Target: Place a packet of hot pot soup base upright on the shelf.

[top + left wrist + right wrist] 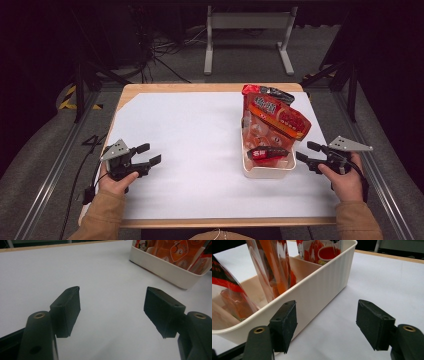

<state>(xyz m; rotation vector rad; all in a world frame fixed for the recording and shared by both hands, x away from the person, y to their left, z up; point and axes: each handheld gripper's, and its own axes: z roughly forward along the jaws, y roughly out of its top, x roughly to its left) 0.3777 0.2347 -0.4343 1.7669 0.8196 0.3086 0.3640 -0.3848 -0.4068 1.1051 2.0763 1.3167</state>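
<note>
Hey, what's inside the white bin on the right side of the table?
The white bin holds several red and orange snack packets, standing or leaning, some rising above its rim. A divider splits the inside. What lies at the bottom beneath the packets is covered.

Cream bin [267, 171] of red snack bags [274, 120] just beside open right tongs [305, 151].

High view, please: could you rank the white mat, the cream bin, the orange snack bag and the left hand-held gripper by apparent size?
1. White mat
2. Cream bin
3. Orange snack bag, close to the bin, so unsure
4. Left hand-held gripper, smallest
</note>
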